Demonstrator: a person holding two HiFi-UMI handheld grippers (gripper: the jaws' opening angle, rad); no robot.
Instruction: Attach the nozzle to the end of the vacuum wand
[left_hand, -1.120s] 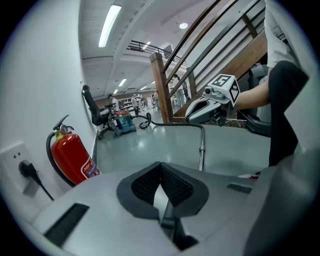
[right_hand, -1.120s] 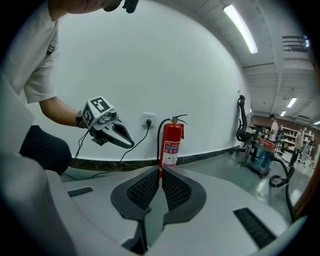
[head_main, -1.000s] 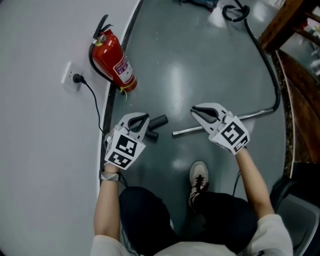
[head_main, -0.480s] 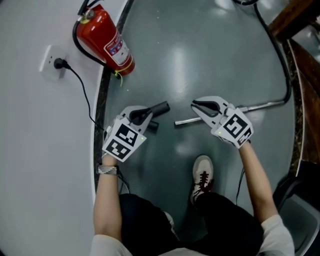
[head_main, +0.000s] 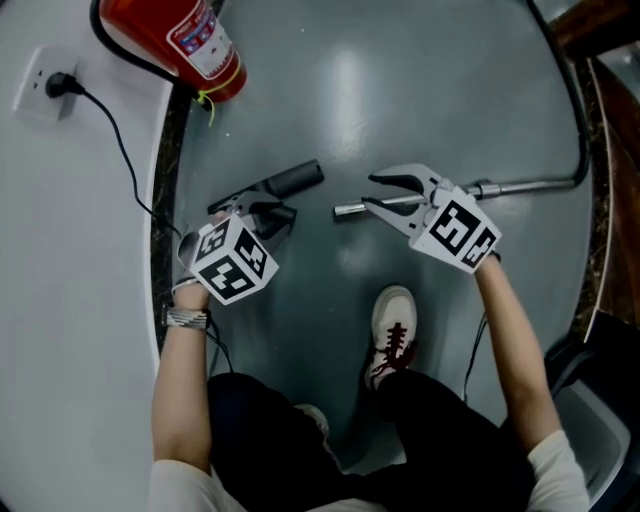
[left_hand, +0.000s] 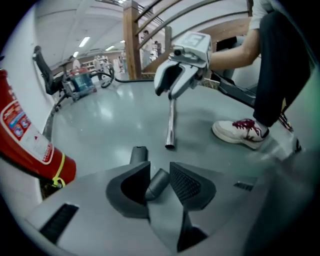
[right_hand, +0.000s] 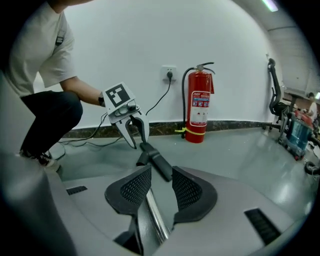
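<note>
As the person drops into a crouch over the grey floor, both tools have come down from above to the two parts, and each pair of jaws, closed a second ago, has just been opening. Left of centre in the head view, the left gripper stands released over the near end of the black nozzle. Its own view shows that stub between the spread pads, with no squeeze on it yet. At centre right, the right gripper is likewise unclenched, and the metal wand runs between and under its parted jaws. The wand's open end lies free on the floor, pointing at the nozzle across a short gap. Nozzle and wand both rest on the floor, near each other but apart, and nothing is lifted. By the look of it, this is the reach before the grasp, with the joining still to come: each part has to be clamped and then the wand end lined up with the nozzle's socket. At the upper left edge of the head view a red fire extinguisher carries a white panel with red print, too small to read. Beside it a plug sits in a wall socket. Black-and-white square markers on each gripper's cube are the only other graphics, and no brand shows on the white shoe with red laces.
</note>
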